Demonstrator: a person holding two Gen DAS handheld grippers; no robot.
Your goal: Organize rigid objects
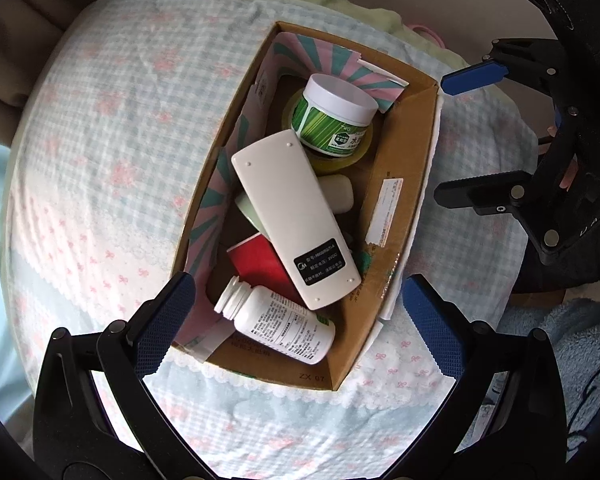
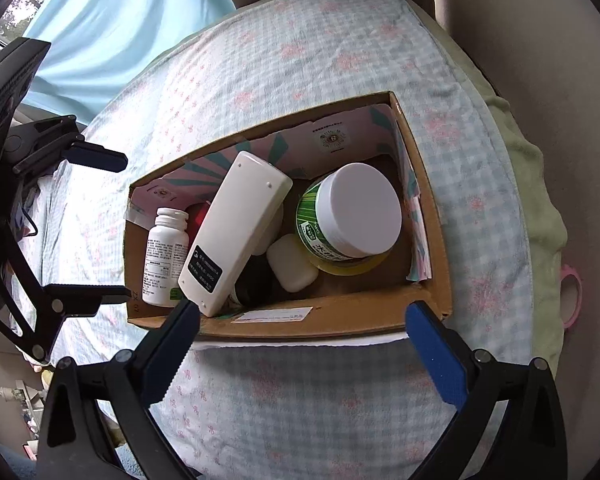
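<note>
Left claw [image 1: 296,320]: spread wide and empty, poised above the near end of the box [image 1: 404,168], over the bottle [image 1: 278,322].
Right claw [image 2: 304,340]: also spread and empty, above the box's long side wall; from the left view it sits just beside that wall.
Task things: all inside the box on the bed [image 1: 100,160]. The remote [image 1: 296,216] lies slanted on top, the jar [image 1: 334,110] stands on a tape roll [image 1: 340,160], and a red pack [image 1: 260,258] and a white case [image 2: 292,270] sit underneath.
Step, as I judge: sorting looks nearly done; if anything, settle the remote flatter, gripping it across its narrow width.
Edges: cardboard walls stand close round the contents, so come straight down.
Room: the bedcover around the box is open, but soft, so the box may tip.
</note>
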